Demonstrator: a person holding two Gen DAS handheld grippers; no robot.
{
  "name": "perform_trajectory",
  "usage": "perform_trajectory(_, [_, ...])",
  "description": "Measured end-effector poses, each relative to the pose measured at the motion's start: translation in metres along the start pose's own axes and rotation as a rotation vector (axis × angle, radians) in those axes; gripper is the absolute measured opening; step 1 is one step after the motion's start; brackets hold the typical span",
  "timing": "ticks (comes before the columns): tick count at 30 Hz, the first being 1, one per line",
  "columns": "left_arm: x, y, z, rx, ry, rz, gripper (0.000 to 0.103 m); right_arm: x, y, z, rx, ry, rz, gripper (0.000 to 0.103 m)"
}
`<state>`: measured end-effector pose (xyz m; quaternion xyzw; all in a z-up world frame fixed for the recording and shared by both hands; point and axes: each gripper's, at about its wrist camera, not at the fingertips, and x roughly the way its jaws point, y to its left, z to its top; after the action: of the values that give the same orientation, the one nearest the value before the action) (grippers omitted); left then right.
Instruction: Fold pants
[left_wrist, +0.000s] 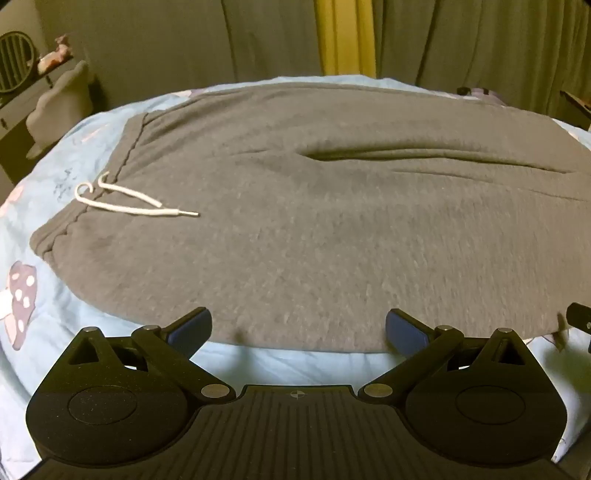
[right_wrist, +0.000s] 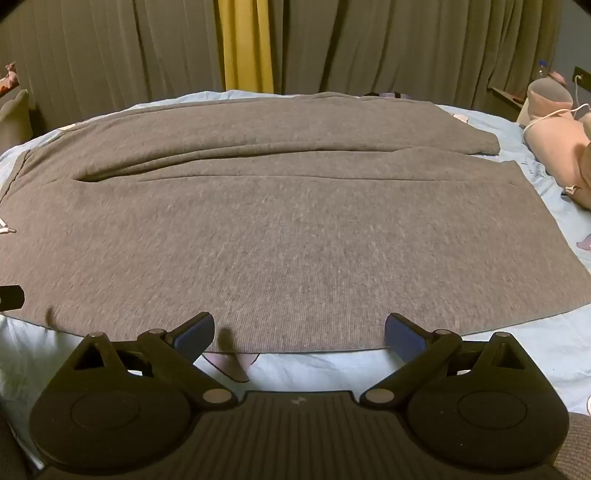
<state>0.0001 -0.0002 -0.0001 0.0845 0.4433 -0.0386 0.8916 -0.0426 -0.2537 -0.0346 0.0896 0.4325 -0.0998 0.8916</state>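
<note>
Grey sweatpants (left_wrist: 314, 221) lie flat across the bed, waistband to the left with a white drawstring (left_wrist: 129, 205), legs running to the right (right_wrist: 295, 240). The two legs lie side by side with a crease between them. My left gripper (left_wrist: 297, 330) is open, its fingers at the near edge of the pants close to the waist end. My right gripper (right_wrist: 299, 332) is open at the near edge of the nearer leg. Neither holds cloth. The tip of the other gripper shows at each view's side.
The pants rest on a light blue bedsheet (left_wrist: 55, 295) with mushroom prints. A pink plush toy (right_wrist: 554, 140) with a white cable lies at the right of the bed. Grey and yellow curtains (right_wrist: 247, 44) hang behind. A chair and shelf (left_wrist: 55, 99) stand at the left.
</note>
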Motion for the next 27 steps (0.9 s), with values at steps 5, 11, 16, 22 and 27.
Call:
perform_trajectory(5, [0.0019,-0.0012,-0.0004,-0.002,-0.005,-0.006,0.103,0.0003,0.0000,0.0001,0.000,0.005,0.000,0.099])
perform_trajectory(11, [0.0021,-0.0032,-0.0006,0.000,-0.001,-0.004,0.103,0.0005,0.0001,0.0001,0.000,0.005,0.000,0.099])
perform_trajectory(16, [0.0006,-0.0020,-0.0007,0.005,-0.001,-0.011,0.103,0.0007,0.0001,0.0001,0.000,0.005,0.000,0.099])
perform_trajectory(22, [0.0005,-0.0020,-0.0007,0.005,-0.001,-0.011,0.103,0.0005,0.0005,0.0001,0.000,0.004,0.000,0.099])
perform_trajectory(27, [0.0007,-0.0020,-0.0009,0.005,-0.001,-0.012,0.103,0.0002,0.0010,0.0002,0.001,0.004,-0.001,0.099])
